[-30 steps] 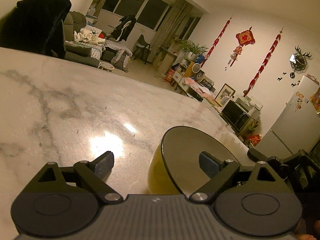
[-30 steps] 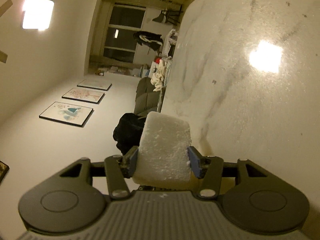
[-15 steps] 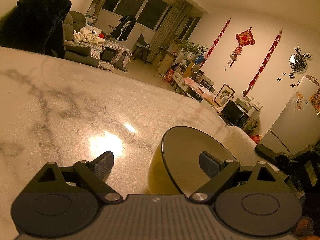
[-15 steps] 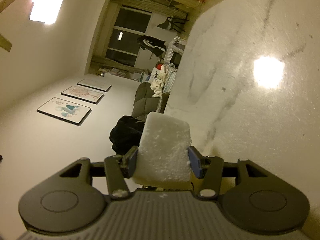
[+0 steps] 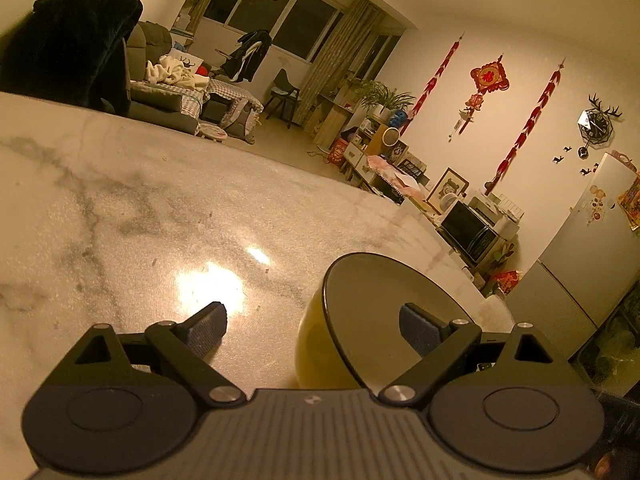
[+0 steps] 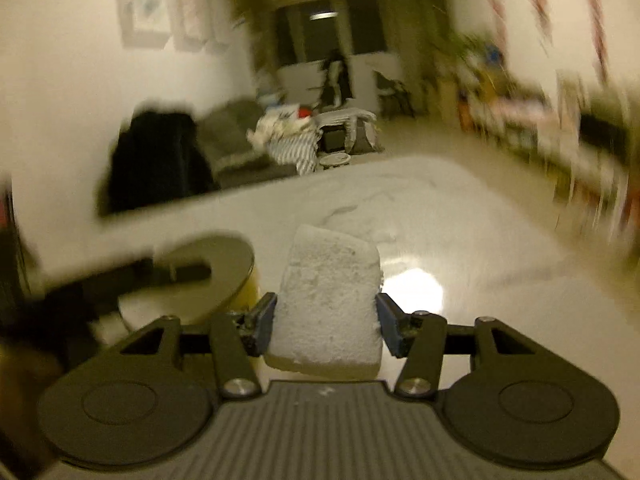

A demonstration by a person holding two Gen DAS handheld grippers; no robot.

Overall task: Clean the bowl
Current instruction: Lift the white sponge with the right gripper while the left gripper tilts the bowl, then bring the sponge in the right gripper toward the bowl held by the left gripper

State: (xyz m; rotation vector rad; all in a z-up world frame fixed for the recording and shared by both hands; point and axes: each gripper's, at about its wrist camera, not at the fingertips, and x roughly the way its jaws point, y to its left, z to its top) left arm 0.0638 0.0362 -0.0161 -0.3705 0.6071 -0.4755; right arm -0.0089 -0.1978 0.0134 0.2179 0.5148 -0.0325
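Note:
A yellow bowl (image 5: 320,344) with a dark inside stands on the marble table (image 5: 160,220), close in front of my left gripper (image 5: 316,330). That gripper is open wide. Its right fingertip is inside the bowl and its left one is outside, apart from the wall. In the blurred right wrist view, my right gripper (image 6: 326,320) is shut on a white sponge (image 6: 328,292) just above the table. The bowl (image 6: 216,264) lies to its left, with one of the left fingers (image 6: 188,270) reaching in.
The table's far edge (image 5: 280,160) runs across the left wrist view, and its right edge (image 5: 460,260) is near the bowl. A black coat (image 5: 76,40) hangs beyond the far left. A sofa, shelves, a microwave and a fridge (image 5: 580,248) stand farther off.
The right gripper has swung round fast from a sideways tilt to level, still holding the sponge, and now has the bowl at its left. It has left the left wrist view. The left gripper has stayed put.

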